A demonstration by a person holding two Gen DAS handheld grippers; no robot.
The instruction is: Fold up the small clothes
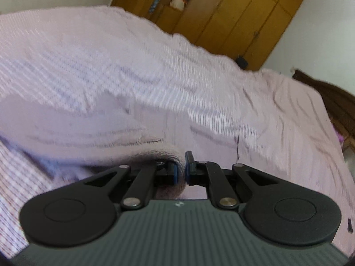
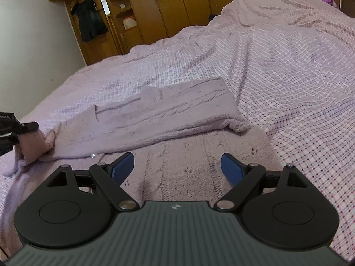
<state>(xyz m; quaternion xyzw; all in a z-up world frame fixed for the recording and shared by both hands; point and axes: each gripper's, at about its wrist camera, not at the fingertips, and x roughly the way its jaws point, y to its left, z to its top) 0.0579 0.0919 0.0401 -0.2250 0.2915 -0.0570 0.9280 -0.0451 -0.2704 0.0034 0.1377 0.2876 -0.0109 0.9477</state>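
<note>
A pale pink knitted garment (image 2: 177, 110) lies spread on the bed, with one part folded over across its middle. My right gripper (image 2: 177, 167) hovers open just over the garment's near part, and nothing sits between its blue pads (image 2: 123, 166). My left gripper (image 2: 31, 130) shows at the left edge of the right wrist view, pinching a corner of the garment and lifting it a little. In the left wrist view, which is blurred, that left gripper (image 1: 180, 170) is shut on a fold of the pink garment (image 1: 77, 128), which runs off to the left.
The bed carries a pink-and-white checked sheet (image 2: 299, 88), rumpled in places. A wooden wardrobe (image 2: 177, 4) stands behind the bed, with dark clothes (image 2: 88, 22) hanging in its open section. A dark wooden headboard (image 1: 332, 102) shows at the far end of the bed.
</note>
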